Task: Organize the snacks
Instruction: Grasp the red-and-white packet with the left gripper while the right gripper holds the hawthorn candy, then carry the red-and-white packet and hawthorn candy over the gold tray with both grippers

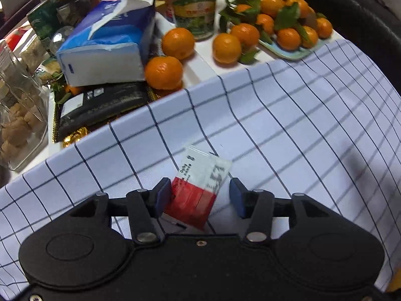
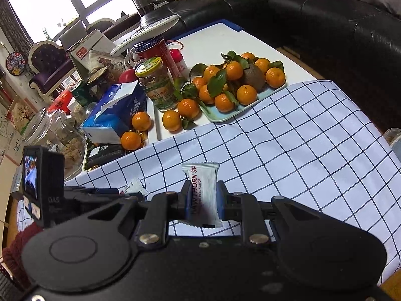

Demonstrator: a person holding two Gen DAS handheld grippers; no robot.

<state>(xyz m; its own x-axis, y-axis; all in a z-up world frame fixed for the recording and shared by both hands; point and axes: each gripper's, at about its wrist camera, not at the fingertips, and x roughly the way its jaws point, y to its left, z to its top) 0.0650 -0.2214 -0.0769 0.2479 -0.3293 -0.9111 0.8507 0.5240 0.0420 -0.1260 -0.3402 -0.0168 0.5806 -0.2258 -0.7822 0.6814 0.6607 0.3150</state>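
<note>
A red and white snack packet (image 1: 198, 188) lies on the checked cloth (image 1: 288, 130) between the jaws of my left gripper (image 1: 199, 197). The jaws stand open: the left pad is close against the packet's edge and the right pad is clear of it. My right gripper (image 2: 201, 198) is shut on a white hawthorn strip packet (image 2: 204, 190), held upright above the cloth. In the right wrist view, the white end of the red packet (image 2: 136, 187) shows just past the left gripper's body at the left.
Behind the cloth stand a blue tissue pack (image 1: 107, 40), a glass jar with a green label (image 1: 194, 7), loose mandarins (image 1: 164, 72), a tray of mandarins (image 2: 238, 85) and a black box (image 1: 105, 102). A glass jar of walnuts (image 1: 17, 123) stands at the left. A black sofa (image 2: 325, 12) lies beyond.
</note>
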